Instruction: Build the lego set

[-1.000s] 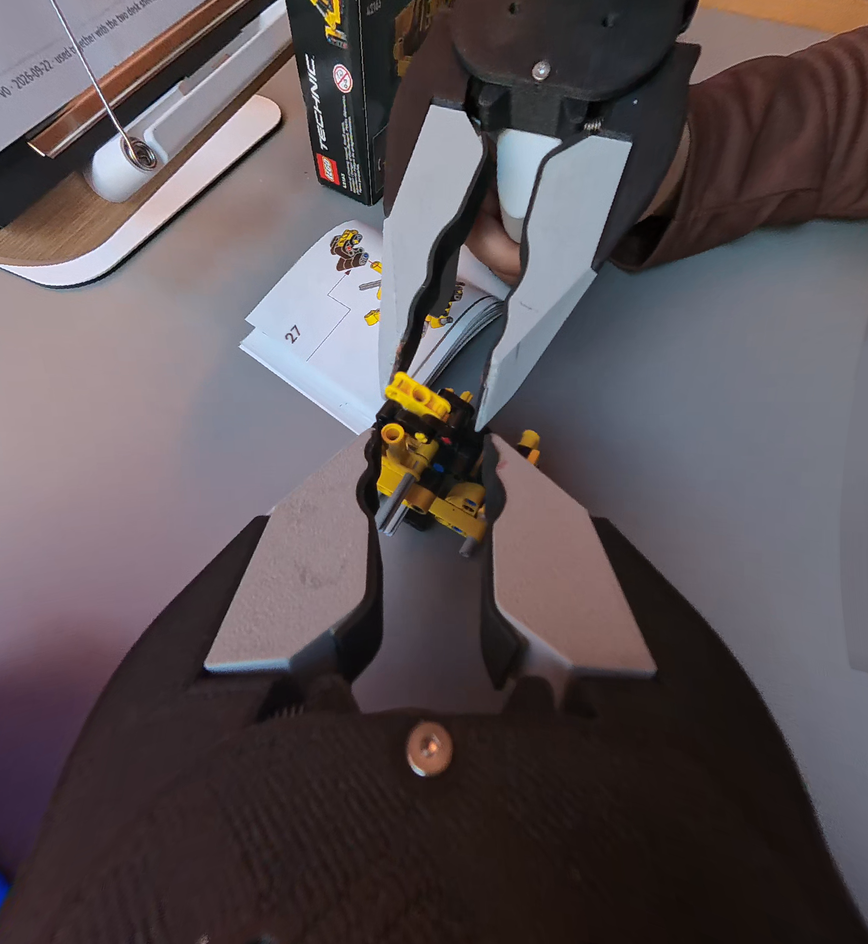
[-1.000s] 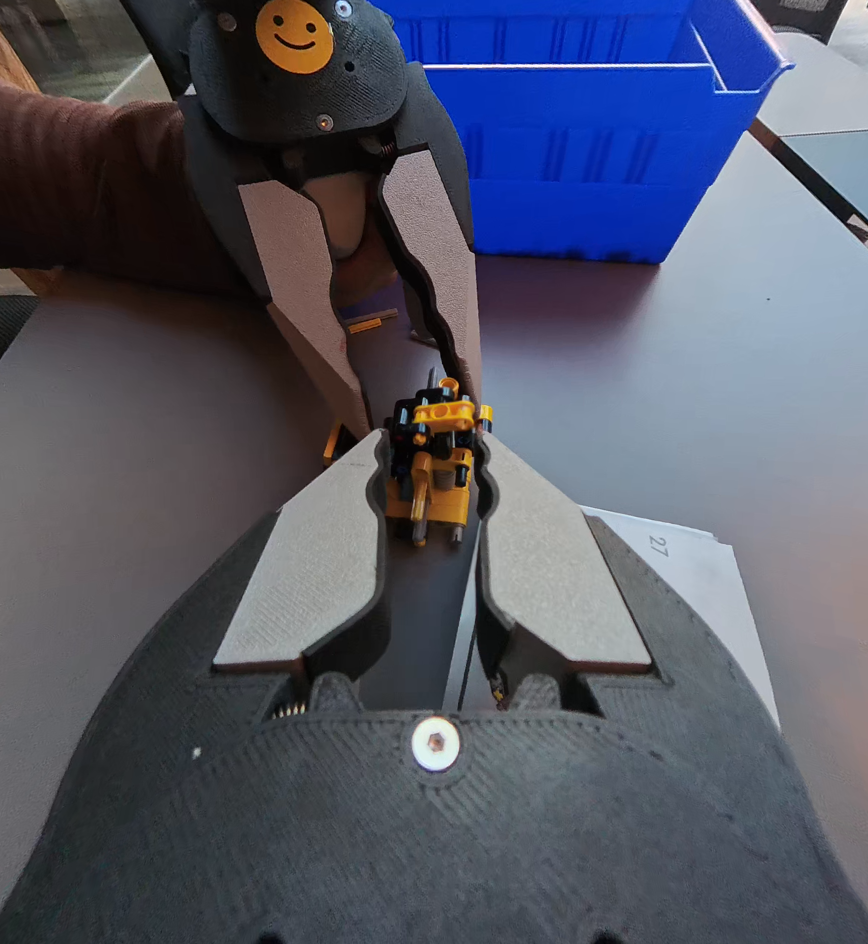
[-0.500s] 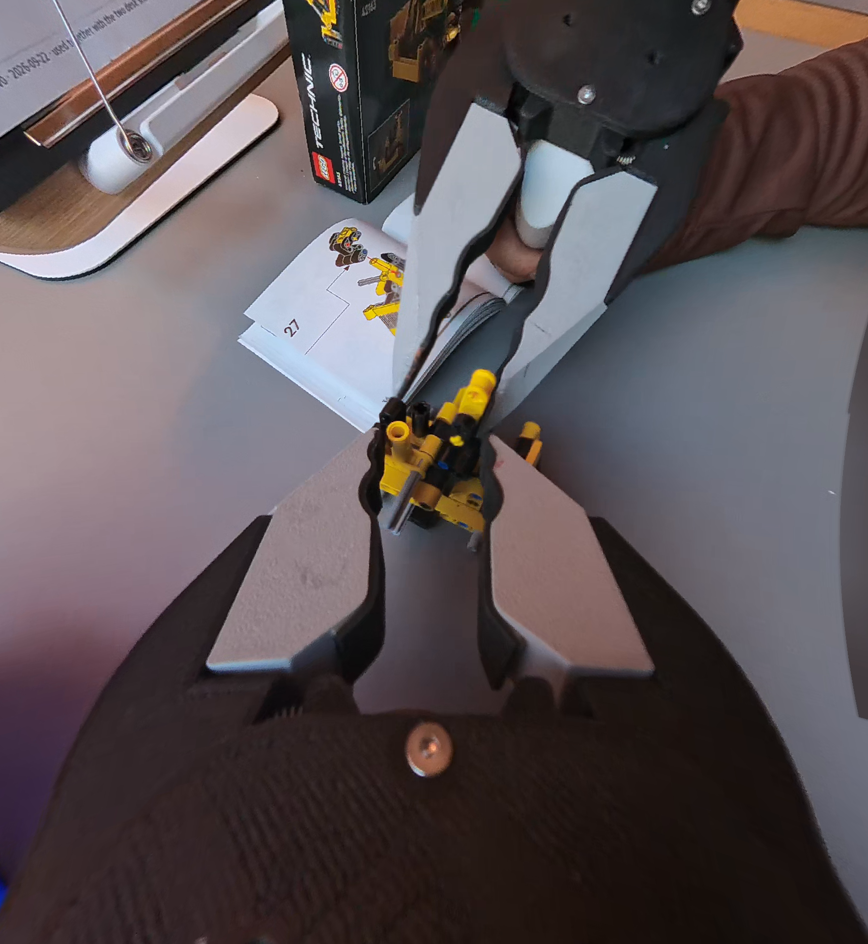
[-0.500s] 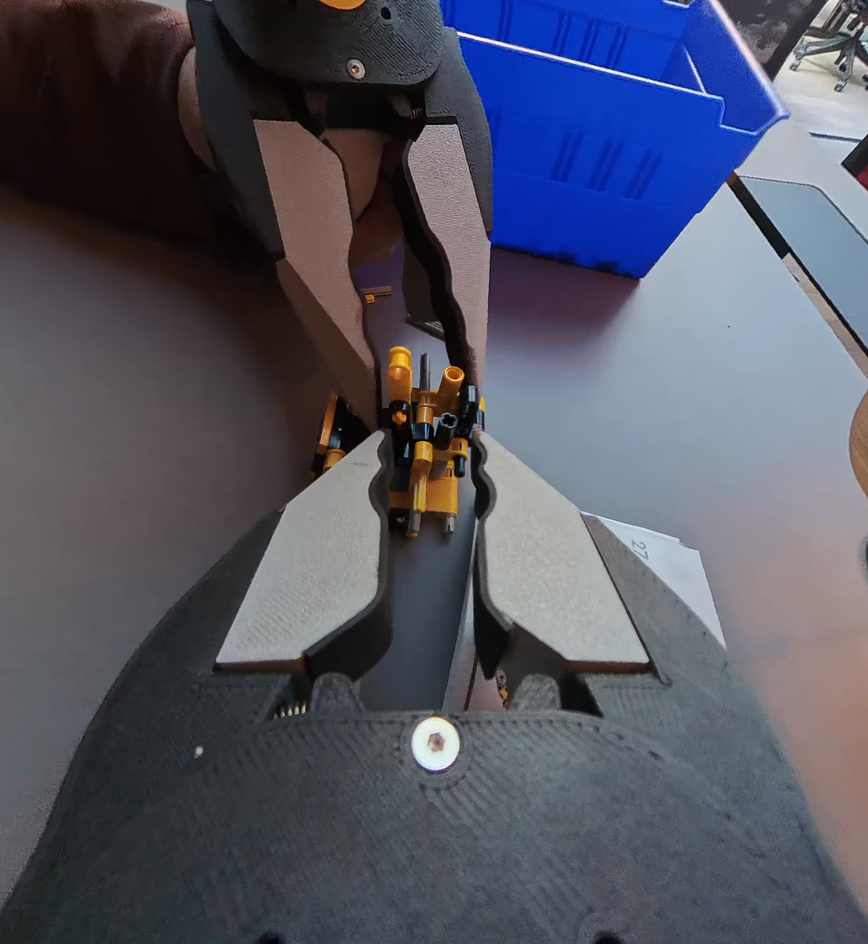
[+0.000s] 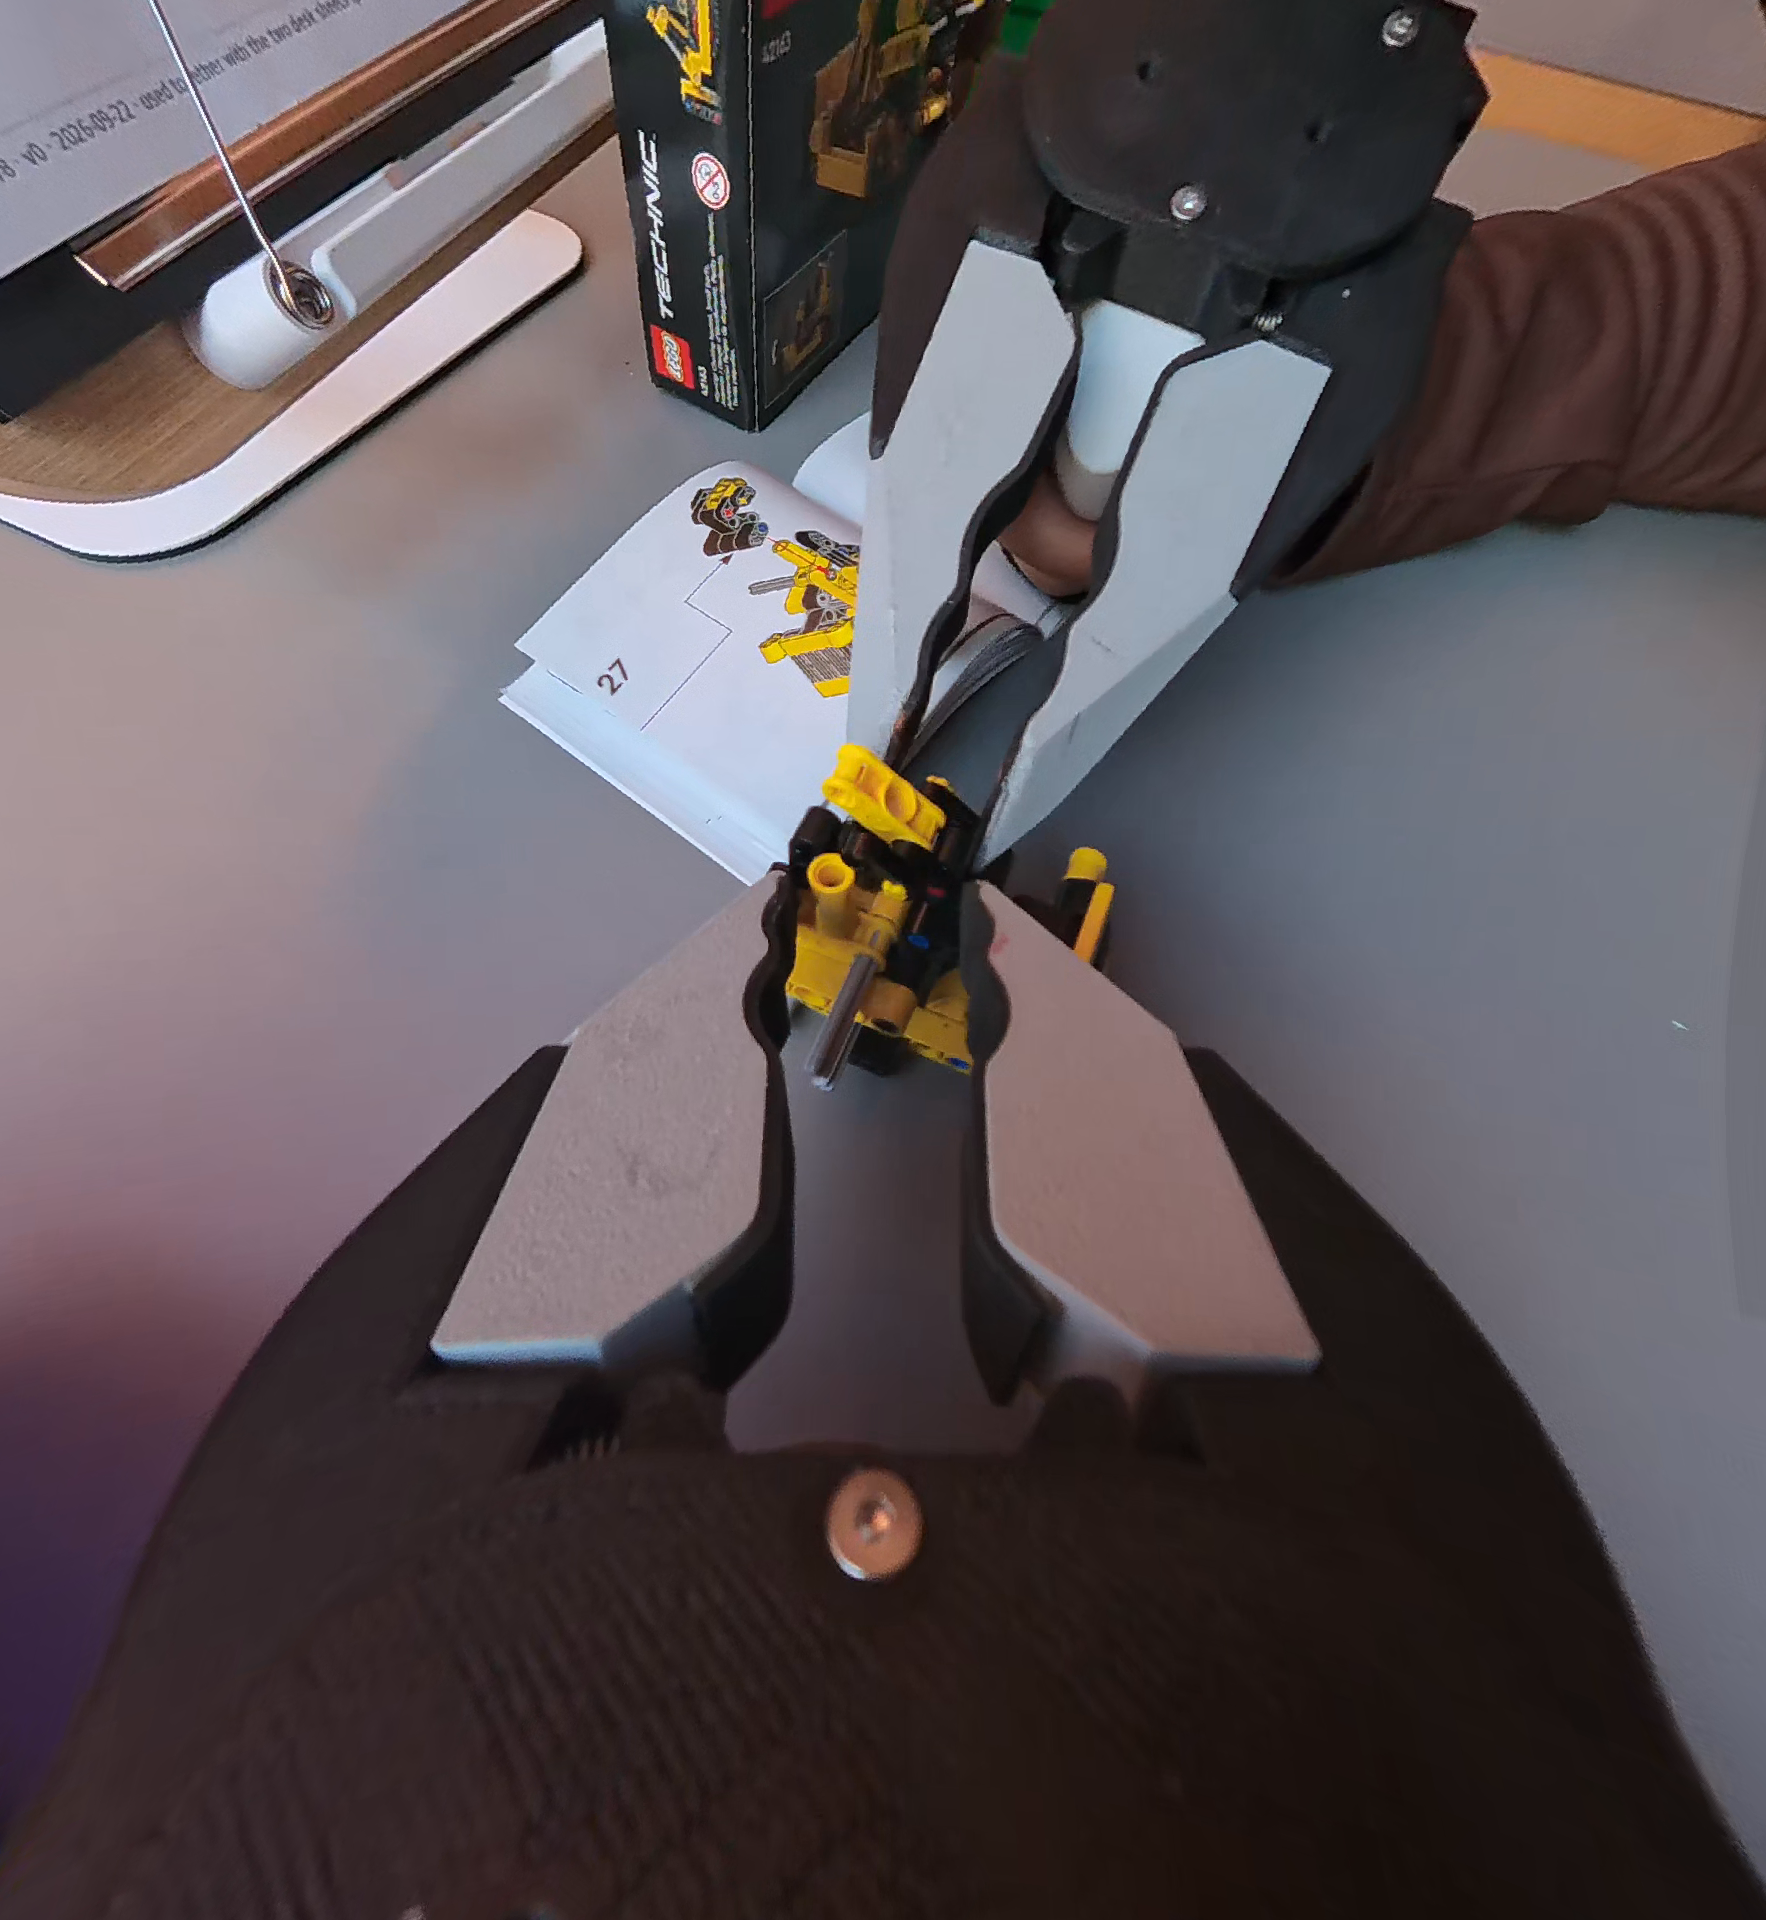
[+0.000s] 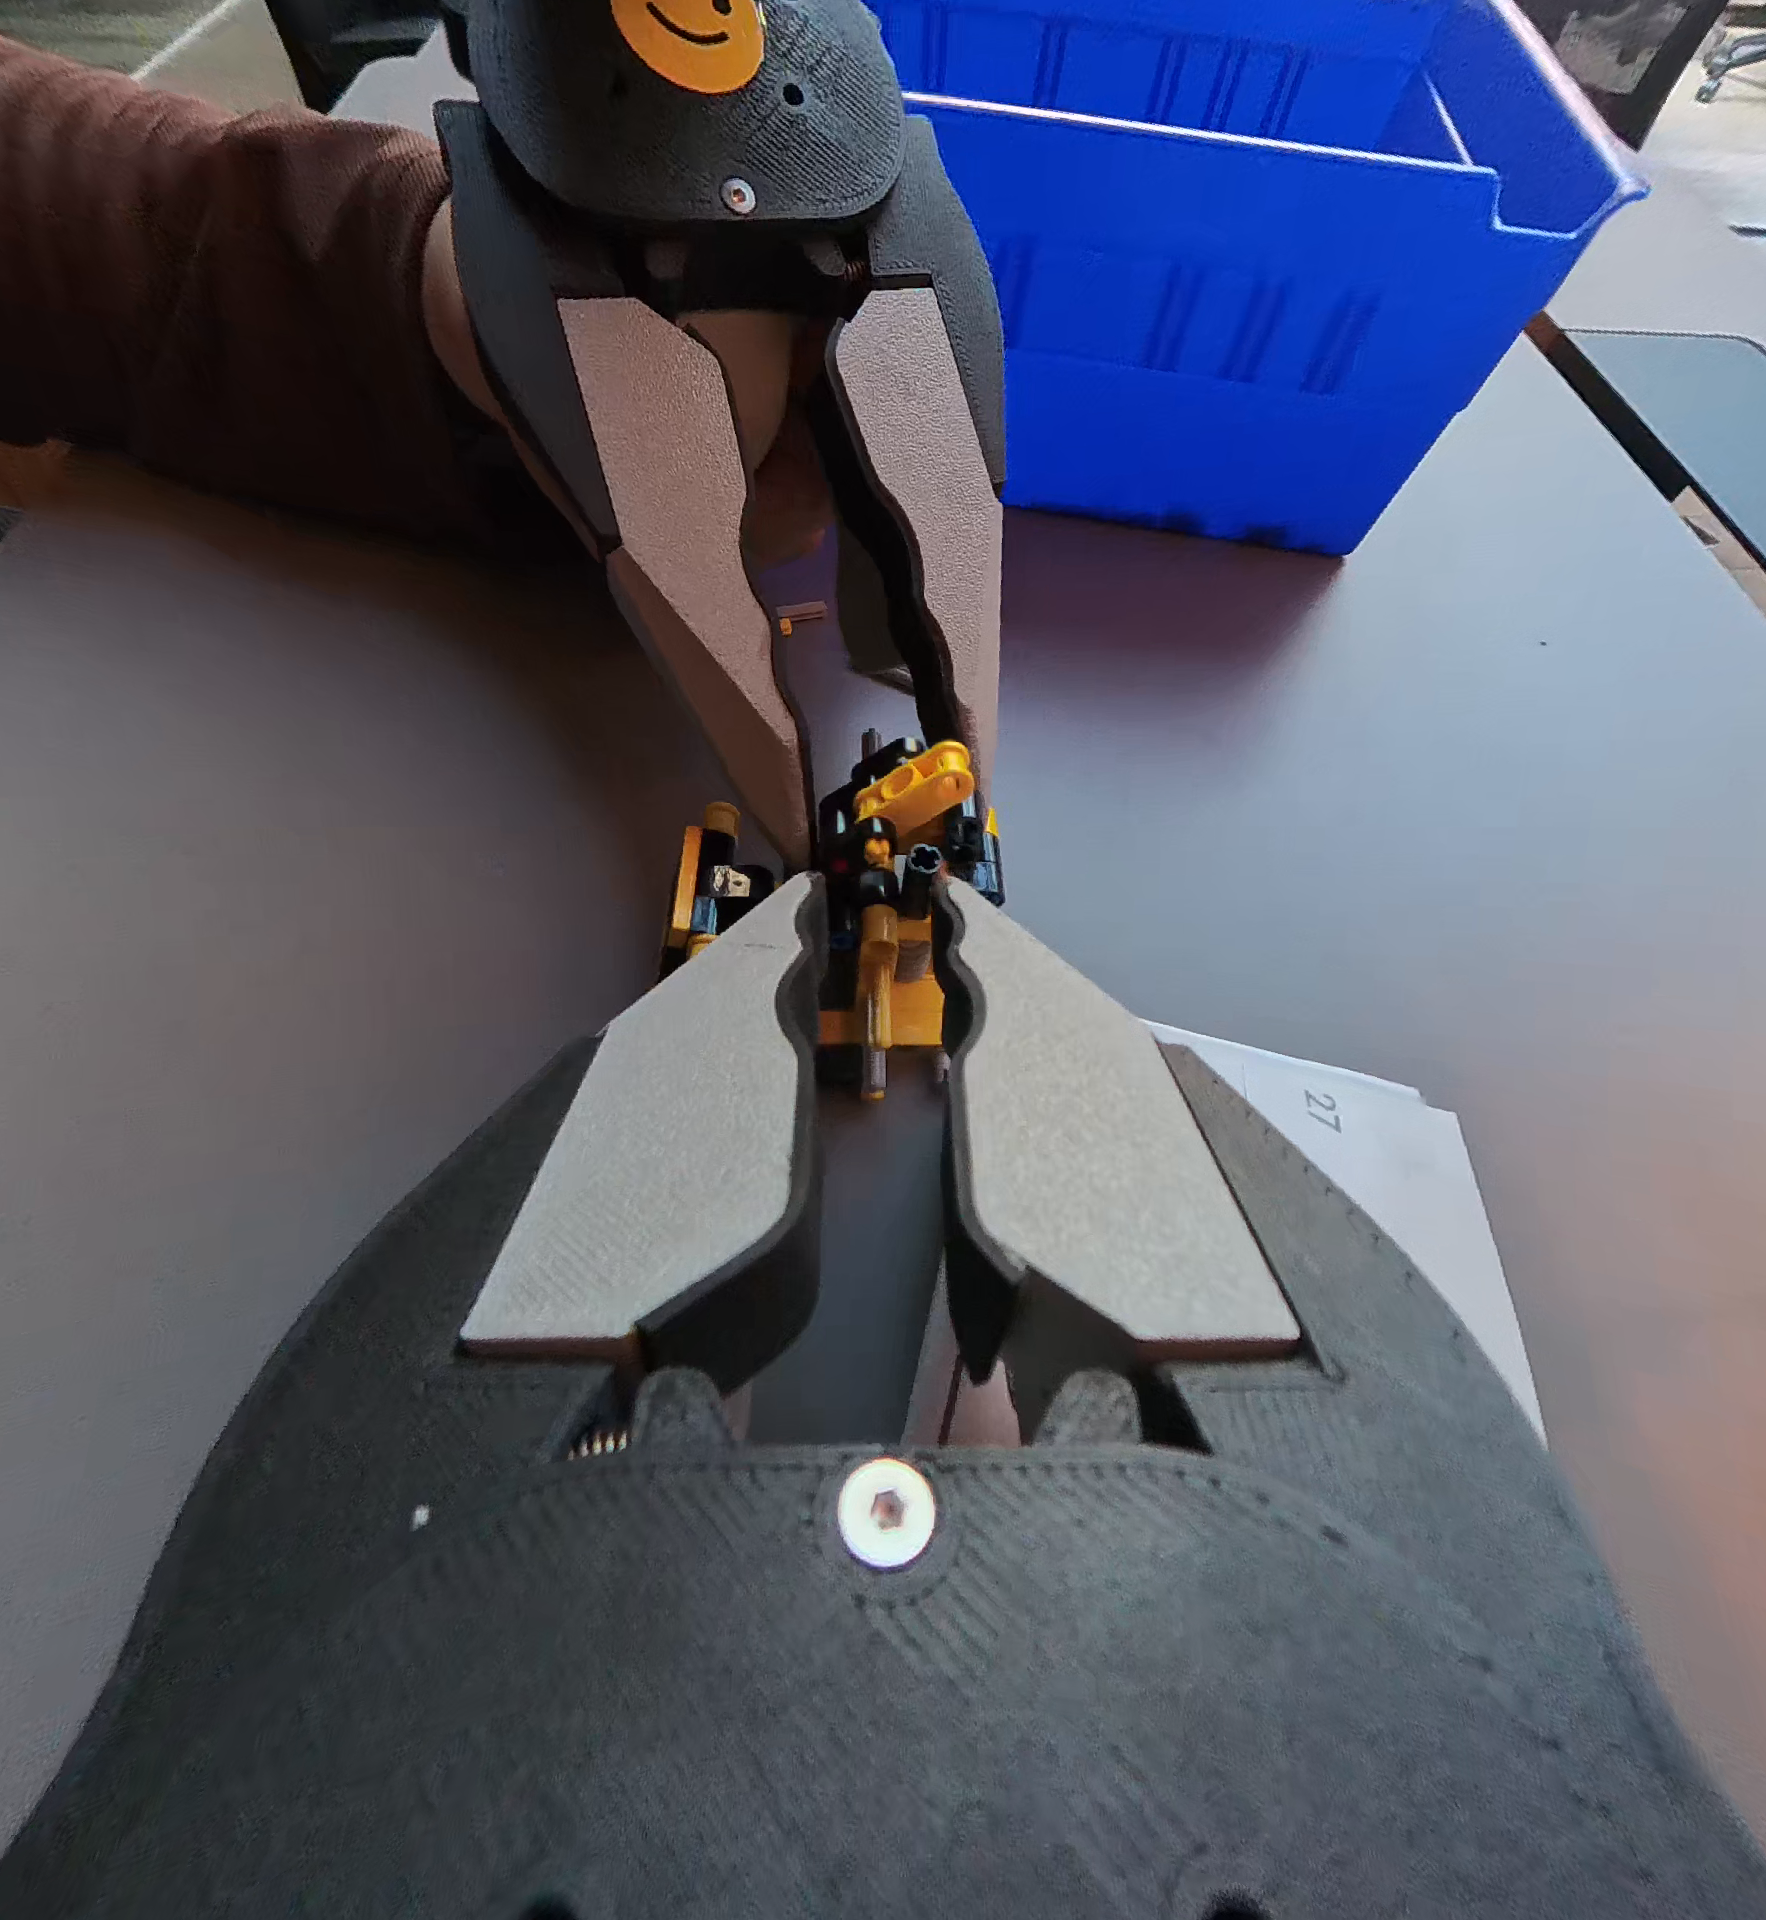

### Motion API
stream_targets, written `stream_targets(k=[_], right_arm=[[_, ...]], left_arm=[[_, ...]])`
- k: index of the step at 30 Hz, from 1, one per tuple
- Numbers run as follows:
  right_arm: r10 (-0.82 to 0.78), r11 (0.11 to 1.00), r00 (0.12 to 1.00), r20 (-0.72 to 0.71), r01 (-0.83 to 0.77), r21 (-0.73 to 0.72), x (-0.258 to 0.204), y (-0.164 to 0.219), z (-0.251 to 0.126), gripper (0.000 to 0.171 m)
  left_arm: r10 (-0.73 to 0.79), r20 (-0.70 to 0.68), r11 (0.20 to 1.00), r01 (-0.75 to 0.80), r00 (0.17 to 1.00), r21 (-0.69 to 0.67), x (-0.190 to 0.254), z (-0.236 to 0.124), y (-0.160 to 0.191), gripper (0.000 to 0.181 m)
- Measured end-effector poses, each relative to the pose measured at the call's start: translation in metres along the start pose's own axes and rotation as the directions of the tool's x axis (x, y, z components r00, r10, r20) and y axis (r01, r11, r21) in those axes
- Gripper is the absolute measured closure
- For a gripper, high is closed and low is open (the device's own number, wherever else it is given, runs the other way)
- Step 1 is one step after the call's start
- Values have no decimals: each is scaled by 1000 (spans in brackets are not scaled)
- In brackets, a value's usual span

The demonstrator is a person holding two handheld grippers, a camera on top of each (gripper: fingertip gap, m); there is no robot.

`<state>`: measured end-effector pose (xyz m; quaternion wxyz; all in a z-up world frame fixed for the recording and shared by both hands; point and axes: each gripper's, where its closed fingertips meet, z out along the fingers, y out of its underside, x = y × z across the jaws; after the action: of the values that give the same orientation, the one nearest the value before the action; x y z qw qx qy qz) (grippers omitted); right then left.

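I'm working in what is looking like an office: a grey table (image 5: 235,883), a monitor stand (image 5: 266,312) sitting beyond my left claw (image 5: 874,914), office chairs (image 6: 1762,52) showing far beyond my right claw (image 6: 879,904).

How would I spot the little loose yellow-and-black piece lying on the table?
Start at the open instruction booklet on the grey table. Just beyond its near corner, both tongs pinch the lego model. The loose piece lies right beside it, the only lego touching no tongs.
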<state>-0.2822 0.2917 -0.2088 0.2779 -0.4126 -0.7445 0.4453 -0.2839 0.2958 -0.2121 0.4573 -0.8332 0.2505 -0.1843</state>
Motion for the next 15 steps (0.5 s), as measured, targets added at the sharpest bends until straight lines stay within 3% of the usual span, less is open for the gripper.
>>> stream_targets(k=[7,15], right_arm=[[-28,1000,999,-18,28,-1,-1,0,0,150],[51,998,999,5,-51,43,8,-2,-11,145]], left_arm=[[46,31,999,-45,998,-11,0,1,0,153],[3,14,1000,-3,1000,7,0,1,-1,155]])
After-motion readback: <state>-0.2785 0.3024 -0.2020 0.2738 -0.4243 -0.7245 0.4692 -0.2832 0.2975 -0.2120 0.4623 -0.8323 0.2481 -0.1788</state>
